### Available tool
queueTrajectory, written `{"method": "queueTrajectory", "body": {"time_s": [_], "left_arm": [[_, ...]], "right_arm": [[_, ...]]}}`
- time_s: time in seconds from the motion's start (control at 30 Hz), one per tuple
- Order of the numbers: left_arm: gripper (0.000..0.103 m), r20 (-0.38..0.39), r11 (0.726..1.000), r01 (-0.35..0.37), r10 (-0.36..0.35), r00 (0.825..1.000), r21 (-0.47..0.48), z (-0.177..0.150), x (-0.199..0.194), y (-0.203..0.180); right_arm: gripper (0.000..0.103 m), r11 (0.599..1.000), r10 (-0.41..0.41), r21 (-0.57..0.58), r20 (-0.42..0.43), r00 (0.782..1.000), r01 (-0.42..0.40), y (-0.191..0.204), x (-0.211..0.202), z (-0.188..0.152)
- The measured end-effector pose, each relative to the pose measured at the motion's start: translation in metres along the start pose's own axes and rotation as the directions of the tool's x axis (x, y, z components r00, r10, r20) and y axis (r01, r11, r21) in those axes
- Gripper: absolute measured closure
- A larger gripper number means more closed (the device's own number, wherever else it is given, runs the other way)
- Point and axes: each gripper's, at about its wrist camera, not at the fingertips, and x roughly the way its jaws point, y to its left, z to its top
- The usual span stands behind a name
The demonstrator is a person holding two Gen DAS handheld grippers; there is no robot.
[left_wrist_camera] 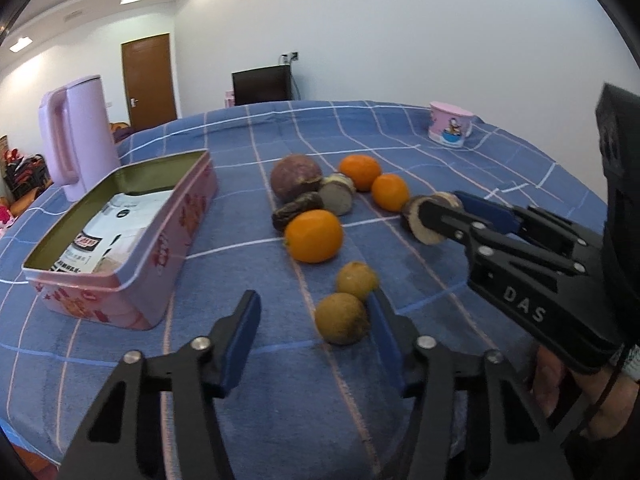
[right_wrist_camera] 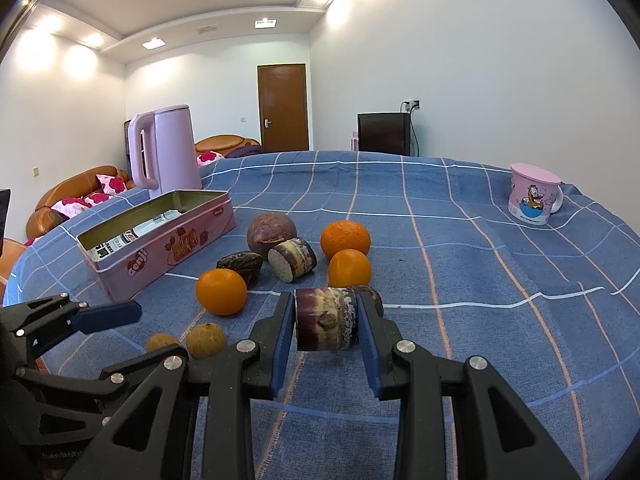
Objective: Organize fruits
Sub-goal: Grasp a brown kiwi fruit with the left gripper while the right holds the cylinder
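Fruits on the blue cloth [right_wrist_camera: 460, 280]: I count 3 oranges [right_wrist_camera: 221, 292], 2 longans [left_wrist_camera: 341, 324], 2 cut chunks [right_wrist_camera: 291, 265]. My right gripper [right_wrist_camera: 326, 322] clamps 1 chunk; my left gripper [left_wrist_camera: 314, 322] hangs spread beside the tin [left_wrist_camera: 160, 240].

Pink kettle [right_wrist_camera: 166, 148], cartoon mug [right_wrist_camera: 534, 194] on blue checked tablecloth [right_wrist_camera: 480, 280]; brown door [right_wrist_camera: 283, 107] behind.

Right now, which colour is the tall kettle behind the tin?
Pale lilac-pink, the kettle shows best in the right wrist view.
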Motion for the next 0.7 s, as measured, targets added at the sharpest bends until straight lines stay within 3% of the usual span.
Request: {"method": "queueTrajectory", "body": {"time_s": [0.17,0.4,0.7], "left_arm": [[0.075,-0.032,0.999,0.031,-0.031,0.999,0.010,-0.002,0.004,-0.002],[0.076,-0.026,1.000,0.028,-0.028,0.999,-0.002,-0.002,0.003,0.002],[0.076,0.029,1.000,-0.029,0.029,0.999,0.000,0.004,-0.007,0.006]], "right_arm": [[0.070,1.000,0.000,0.000,0.000,1.000,0.000,0.000,0.000,0.000],[0.070,1.000,0.000,0.002,0.001,1.000,0.000,0.000,0.000,0.000],[0.070,1.000,0.001,0.002,0.007,1.000,-0.001,0.000,-0.001,0.001]]}}
